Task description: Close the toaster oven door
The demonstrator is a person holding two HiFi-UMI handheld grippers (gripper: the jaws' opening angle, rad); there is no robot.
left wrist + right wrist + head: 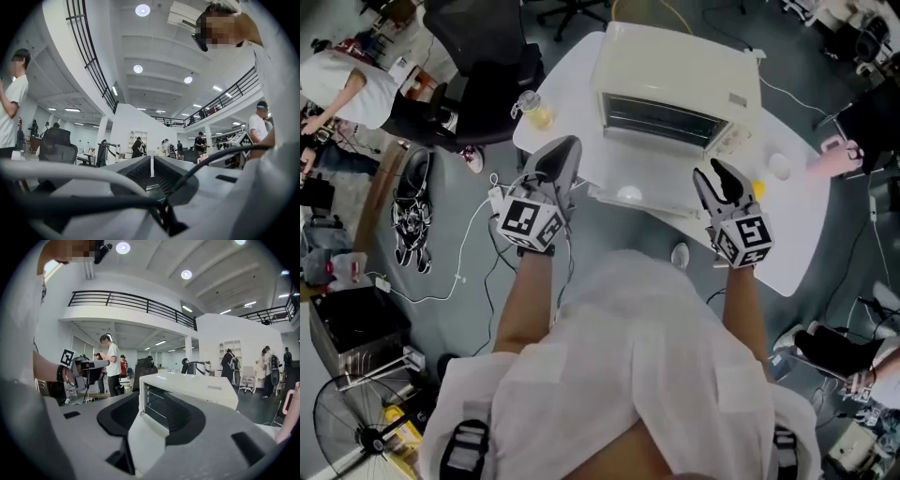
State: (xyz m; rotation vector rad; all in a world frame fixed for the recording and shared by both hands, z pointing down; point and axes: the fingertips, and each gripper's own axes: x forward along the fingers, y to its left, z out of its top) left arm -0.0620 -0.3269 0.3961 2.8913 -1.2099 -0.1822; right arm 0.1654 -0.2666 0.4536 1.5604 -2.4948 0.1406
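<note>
My right tongs (154,405) stand wide with nothing gripped. Between the jaws I look straight at the toaster oven (197,391) and its dark mouth. My left tongs (151,165) are drawn narrow, almost together and empty, tipped up toward the hall (only ceiling lights and railings beyond them). From the head view, the right tongs (722,180) sit by the right front corner of the oven door (649,192). The door hangs open, folded down flat toward me. The left tongs (562,155) are near its left end. The toaster oven (675,75) sits on the white counter (797,234).
</note>
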